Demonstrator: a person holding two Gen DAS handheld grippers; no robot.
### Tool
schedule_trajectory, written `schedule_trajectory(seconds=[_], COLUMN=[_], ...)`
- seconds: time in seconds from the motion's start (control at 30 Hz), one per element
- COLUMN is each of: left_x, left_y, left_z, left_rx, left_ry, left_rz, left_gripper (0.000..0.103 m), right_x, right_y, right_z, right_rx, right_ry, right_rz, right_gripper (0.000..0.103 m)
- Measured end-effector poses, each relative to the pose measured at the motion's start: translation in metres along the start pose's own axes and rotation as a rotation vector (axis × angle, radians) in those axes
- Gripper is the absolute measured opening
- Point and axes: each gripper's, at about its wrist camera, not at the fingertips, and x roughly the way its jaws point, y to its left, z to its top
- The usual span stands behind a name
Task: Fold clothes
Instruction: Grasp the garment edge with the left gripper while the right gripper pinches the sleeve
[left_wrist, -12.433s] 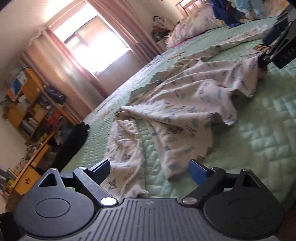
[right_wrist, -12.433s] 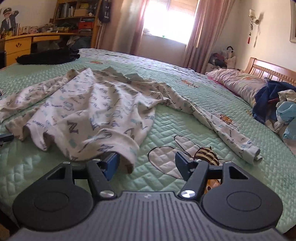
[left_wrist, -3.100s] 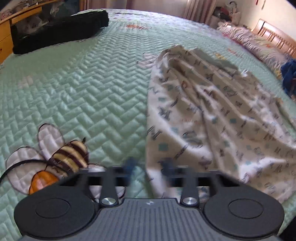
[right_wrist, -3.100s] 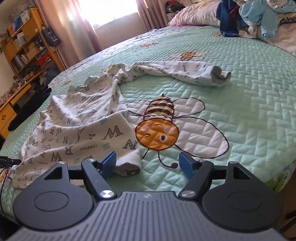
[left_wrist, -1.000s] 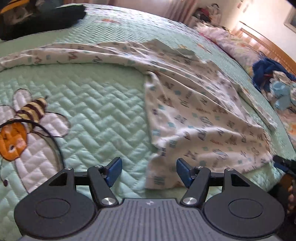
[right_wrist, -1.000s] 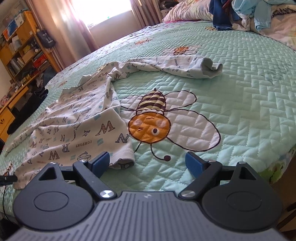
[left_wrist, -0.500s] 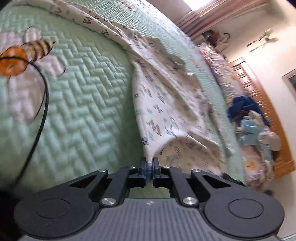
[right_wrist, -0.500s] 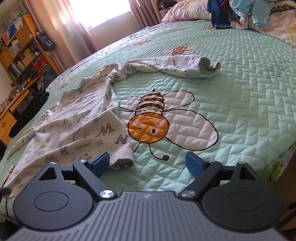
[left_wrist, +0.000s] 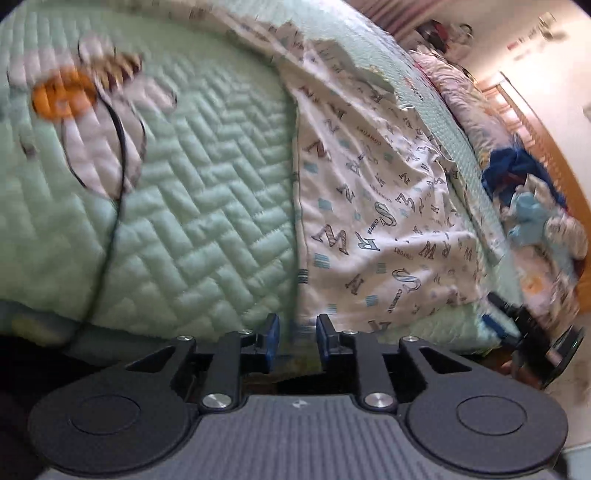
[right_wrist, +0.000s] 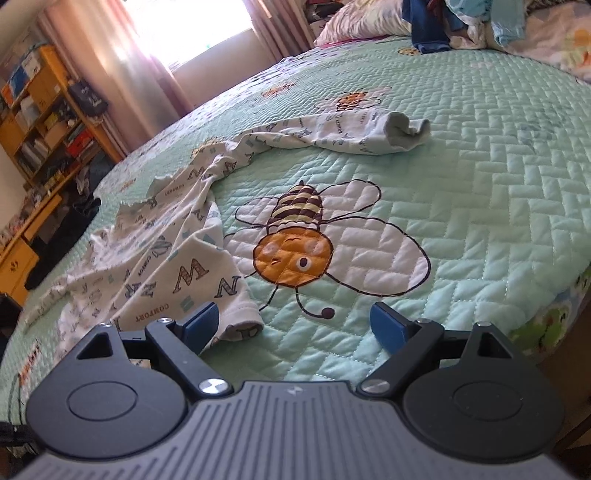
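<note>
Left hand-held gripper (left_wrist: 296, 338), pinched shut half a second ago, is opening around the letter-print shirt (left_wrist: 373, 206) hem; right hand-held gripper (right_wrist: 293, 323) spread, empty. Shirt unfolded beside bee motif (right_wrist: 295, 240).

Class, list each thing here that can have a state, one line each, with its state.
Shirt: spread unfolded on the bed, one sleeve stretched out.
Left gripper: jaws opening, hem corner between them.
Right gripper: open wide, shirt corner by one finger.
Curtains: drawn apart.
</note>
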Motion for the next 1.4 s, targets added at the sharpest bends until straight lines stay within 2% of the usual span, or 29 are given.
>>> schedule_trajectory(seconds=[0.1,0.2,0.33,0.5,0.57,0.63,0.7,0.77,0.87,1.0,1.03,1.07,1.1,1.13,1.27,1.4], left_x=[-0.024,-0.037,-0.029,-0.011,-0.007,-0.005,-0.003,-0.002,-0.001,-0.001,-0.001,-0.002,-0.002,-0.002,-0.007,-0.008], left_y=[0.015,0.020,0.009,-0.008,-0.013,-0.015,-0.016,-0.018,-0.020,-0.021,-0.020,-0.020,-0.019,-0.018,-0.016,-0.013], left_z=[0.008,0.021,0.033,0.032,0.029,0.026,0.025,0.025,0.026,0.025,0.025,0.025,0.025,0.024,0.025,0.028], left_rx=[0.012,0.005,0.025,0.065,0.075,0.077,0.075,0.073,0.075,0.077,0.075,0.072,0.069,0.067,0.071,0.061], left_ry=[-0.062,-0.122,-0.134,-0.103,-0.097,-0.095,-0.090,-0.089,-0.089,-0.092,-0.092,-0.092,-0.093,-0.093,-0.099,-0.103], left_rz=[0.041,0.065,0.062,0.054,0.054,0.056,0.062,0.065,0.070,0.080,0.082,0.085,0.087,0.088,0.092,0.086], left_gripper=[0.023,0.029,0.029,0.029,0.033,0.040,0.040,0.040,0.040,0.046,0.046,0.046,0.046,0.046,0.046,0.046], right_x=[0.000,-0.002,-0.001,0.001,0.006,0.012,0.018,0.026,0.041,0.053,0.053,0.051,0.049,0.044,0.009,-0.022], right_y=[0.001,-0.002,-0.014,-0.062,-0.078,-0.082,-0.074,-0.063,-0.042,-0.018,-0.015,-0.014,-0.014,-0.014,-0.011,-0.012], right_z=[0.000,0.001,0.004,0.009,0.009,0.012,0.016,0.018,0.020,0.023,0.023,0.021,0.020,0.018,0.013,0.011], right_rx=[0.005,0.029,0.103,0.421,0.531,0.548,0.505,0.453,0.363,0.278,0.265,0.262,0.267,0.269,0.279,0.358], right_ry=[-0.007,-0.013,-0.006,-0.006,0.000,0.036,0.077,0.128,0.199,0.262,0.269,0.273,0.275,0.271,0.224,0.189], right_rz=[0.002,0.018,0.063,0.260,0.334,0.377,0.410,0.416,0.399,0.395,0.388,0.376,0.359,0.348,0.341,0.361], right_gripper=[0.089,0.089,0.090,0.089,0.090,0.090,0.086,0.071,0.053,0.048,0.041,0.023,0.012,0.008,0.007,0.006])
